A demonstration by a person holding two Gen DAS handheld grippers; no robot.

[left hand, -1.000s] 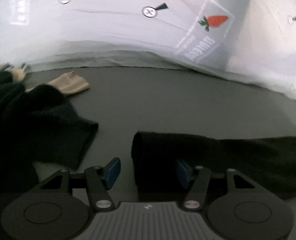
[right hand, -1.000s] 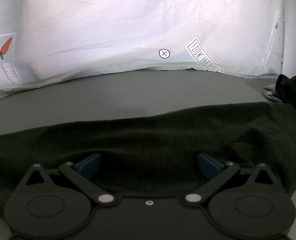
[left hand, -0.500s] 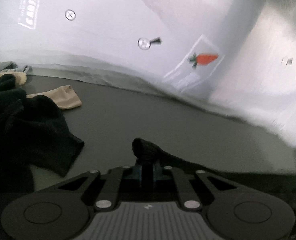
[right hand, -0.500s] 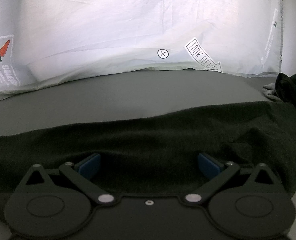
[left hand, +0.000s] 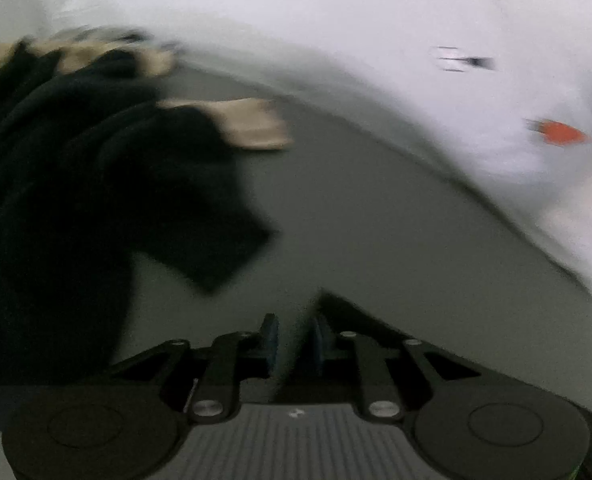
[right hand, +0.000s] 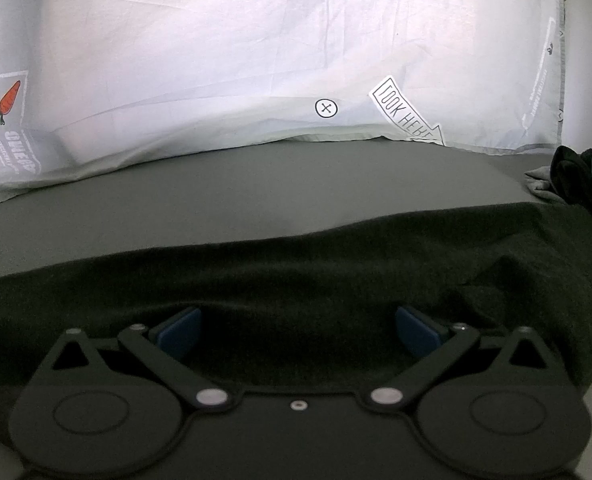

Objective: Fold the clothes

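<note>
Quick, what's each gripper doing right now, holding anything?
Left gripper: jaws opening, narrow gap, nothing between them.
Right gripper: wide open over the dark garment, gripping nothing.

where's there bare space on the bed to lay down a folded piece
The grey sheet is bare in a wide band between the dark garment and the white pillowcase. It is crowded at the far right with piled clothes, and on the left with the black and beige heap.

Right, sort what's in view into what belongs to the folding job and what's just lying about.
Part of the job:
- dark garment spread flat on the grey surface
- right tool, wide open over it
- left tool, opening, nothing clearly between its pads

Lying about:
- black clothes heap
- beige cloth
- white printed sheet
- clothes pile
</note>
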